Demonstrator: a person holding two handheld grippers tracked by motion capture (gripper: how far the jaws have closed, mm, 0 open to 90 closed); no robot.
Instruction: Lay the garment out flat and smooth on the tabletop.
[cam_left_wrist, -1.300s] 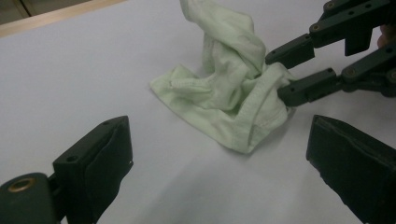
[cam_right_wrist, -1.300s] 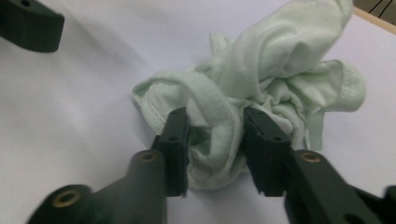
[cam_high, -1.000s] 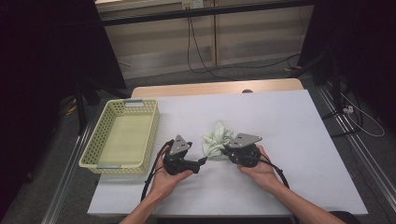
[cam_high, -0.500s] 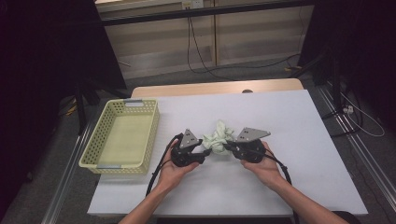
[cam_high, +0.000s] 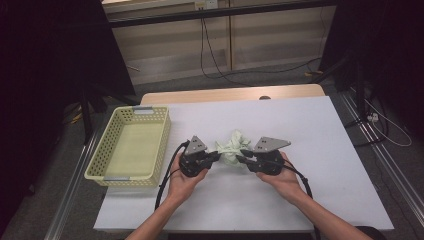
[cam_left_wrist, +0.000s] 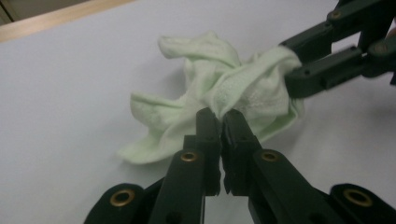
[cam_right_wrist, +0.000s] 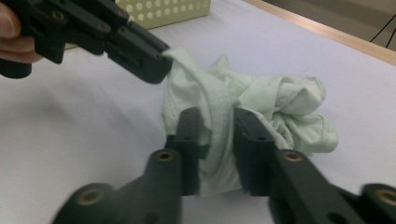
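A crumpled pale green cloth (cam_high: 231, 147) lies on the white table (cam_high: 310, 130) between my two grippers. My left gripper (cam_high: 218, 156) comes at it from the left. In the left gripper view its jaws (cam_left_wrist: 220, 116) have just been closing and are pinched on a fold of the cloth (cam_left_wrist: 224, 84). My right gripper (cam_high: 240, 155) meets the cloth from the right. In the right gripper view its jaws (cam_right_wrist: 218, 121) have just been opening and stand apart, with a thick fold of the cloth (cam_right_wrist: 280, 102) loose between them.
A yellow perforated basket (cam_high: 107, 145) stands at the table's left edge, an arm's width from the cloth. A wooden strip (cam_high: 225, 95) runs along the table's far edge. Cables lie on the floor beyond.
My left gripper has slid right to the cloth and closed on its left fold. The right gripper has kept its place at the cloth's right side.
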